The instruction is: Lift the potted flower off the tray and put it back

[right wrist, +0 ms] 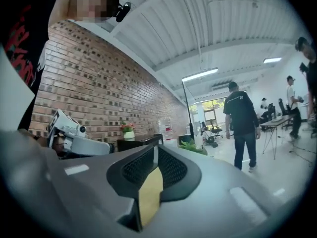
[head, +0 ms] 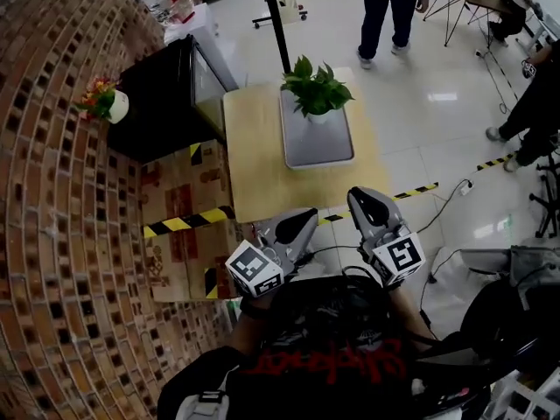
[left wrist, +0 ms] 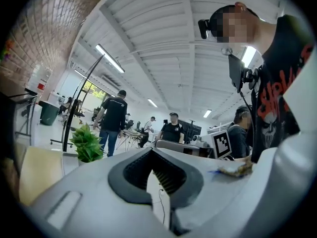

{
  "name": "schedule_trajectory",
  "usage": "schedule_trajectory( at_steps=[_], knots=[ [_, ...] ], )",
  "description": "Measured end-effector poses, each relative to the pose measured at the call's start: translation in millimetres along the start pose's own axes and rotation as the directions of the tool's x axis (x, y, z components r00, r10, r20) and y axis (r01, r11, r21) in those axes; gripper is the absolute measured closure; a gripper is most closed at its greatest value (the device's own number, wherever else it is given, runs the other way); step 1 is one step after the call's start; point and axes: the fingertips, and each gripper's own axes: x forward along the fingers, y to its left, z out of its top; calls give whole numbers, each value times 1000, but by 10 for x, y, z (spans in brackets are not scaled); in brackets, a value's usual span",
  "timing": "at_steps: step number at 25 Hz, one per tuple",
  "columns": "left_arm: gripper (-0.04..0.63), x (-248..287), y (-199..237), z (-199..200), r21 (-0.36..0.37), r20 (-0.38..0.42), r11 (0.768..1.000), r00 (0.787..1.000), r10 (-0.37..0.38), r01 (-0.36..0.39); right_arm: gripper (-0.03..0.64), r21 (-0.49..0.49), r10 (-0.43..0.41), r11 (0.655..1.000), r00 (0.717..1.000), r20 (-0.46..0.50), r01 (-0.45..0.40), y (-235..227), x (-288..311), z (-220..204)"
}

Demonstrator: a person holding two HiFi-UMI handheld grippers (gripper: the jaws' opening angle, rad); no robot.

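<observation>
The potted flower (head: 316,90), a white pot with broad green leaves, stands at the far end of a grey tray (head: 318,149) on a small wooden table (head: 258,178). Both grippers hang close to my body, short of the table's near edge. My left gripper (head: 310,216) and right gripper (head: 357,196) point toward the table, both shut and empty. In the left gripper view the jaws (left wrist: 151,153) meet, and the plant (left wrist: 87,143) stands far ahead at the left. The right gripper view shows its shut jaws (right wrist: 155,151), with the plant's leaves (right wrist: 191,145) just beyond.
A black cabinet (head: 166,94) with a small pot of red flowers (head: 107,101) stands left of the table, against a brick wall (head: 52,234). Cardboard boxes with hazard tape (head: 185,226) lie below it. A black stand pole (head: 278,24) rises behind the table. People (head: 389,11) stand farther back.
</observation>
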Motion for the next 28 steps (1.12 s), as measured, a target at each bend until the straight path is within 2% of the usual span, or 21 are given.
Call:
schedule_trajectory(
  at_steps=[2, 4, 7, 10, 12, 13, 15, 17, 20, 22, 25, 28],
  knots=[
    [603, 8, 219, 47, 14, -18, 1000, 1000, -14, 14, 554, -12, -68, 998, 998, -7, 68, -170, 201, -58],
    [603, 13, 452, 111, 33, -30, 999, 1000, 4, -3, 517, -23, -110, 994, 994, -19, 110, -307, 407, -141],
    [603, -61, 717, 136, 29, -19, 999, 999, 36, -35, 469, -16, -120, 993, 991, -59, 119, -436, 721, -344],
    [603, -163, 949, 60, -19, -19, 997, 997, 74, -74, 326, 61, -89, 993, 987, -137, 98, -592, 1092, -649],
    [603, -221, 1109, 46, -52, -36, 992, 993, 109, -111, 240, 59, -98, 992, 976, -196, 112, -790, 1345, -886],
    [603, -244, 1187, 49, -54, -39, 991, 992, 123, -125, 209, 46, -112, 991, 967, -227, 126, -926, 1475, -1034],
    [603, -277, 1332, 59, -50, -35, 987, 988, 150, -152, 102, 32, -144, 987, 946, -292, 160, -1246, 1740, -1418],
    [603, -310, 1488, 99, -68, -35, 978, 980, 194, -196, 26, 17, -164, 983, 916, -366, 183, -1538, 1985, -1899],
    [603, -298, 1706, 131, -108, -72, 956, 961, 266, -272, 26, -7, -178, 980, 873, -455, 197, -1910, 2327, -2536],
    [603, -204, 1811, 158, -139, -108, 941, 949, 296, -309, 26, 3, -187, 977, 864, -468, 213, -2161, 2570, -2791],
    [603, -46, 1952, 183, -130, -144, 932, 937, 319, -338, 26, 44, -176, 975, 880, -442, 217, -2451, 2985, -3039],
    [603, 151, 2034, 280, -122, -163, 931, 932, 323, -344, 43, 36, -153, 983, 913, -379, 179, -2555, 3394, -2861]
  ],
)
